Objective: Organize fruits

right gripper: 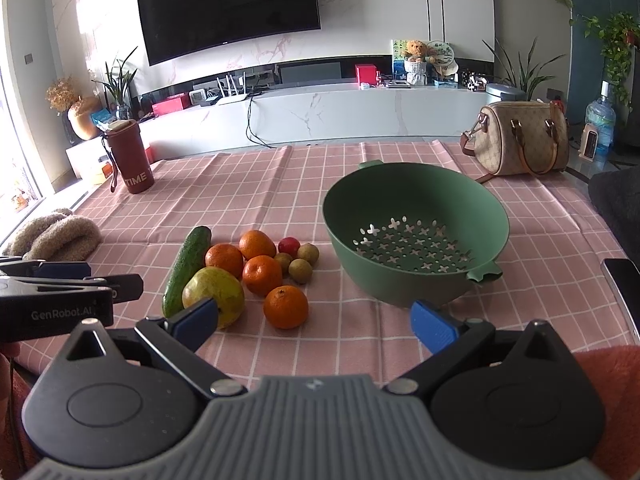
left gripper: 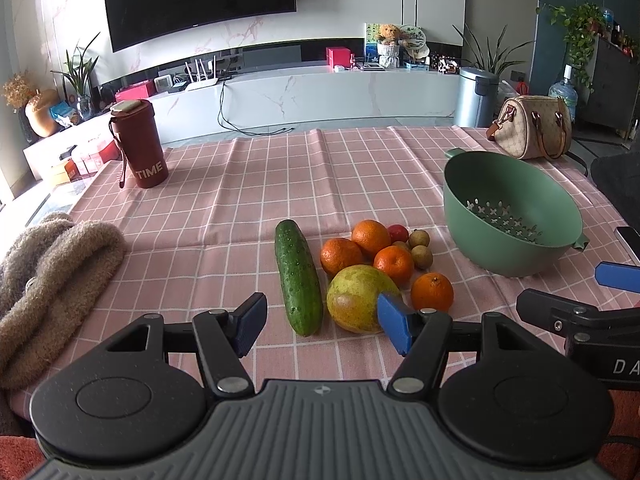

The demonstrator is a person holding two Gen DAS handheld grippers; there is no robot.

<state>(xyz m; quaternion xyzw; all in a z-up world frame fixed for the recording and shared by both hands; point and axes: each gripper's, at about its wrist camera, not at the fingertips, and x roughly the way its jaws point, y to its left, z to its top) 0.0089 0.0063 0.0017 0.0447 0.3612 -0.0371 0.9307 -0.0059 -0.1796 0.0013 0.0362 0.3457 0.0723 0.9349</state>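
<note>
Both hand-held grippers wide, left (left gripper: 324, 326), right (right gripper: 316, 322), fruit pile (right gripper: 256, 268) beside seemingly empty colander (right gripper: 416, 240)

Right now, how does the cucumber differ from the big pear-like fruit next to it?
The cucumber is long, slim and dark green; the pear-like fruit is round, bulky and yellow-green with a reddish blush. The cucumber's skin is bumpy, the fruit's smoother. Both lie on the pink checked tablecloth, outside the green colander.
</note>
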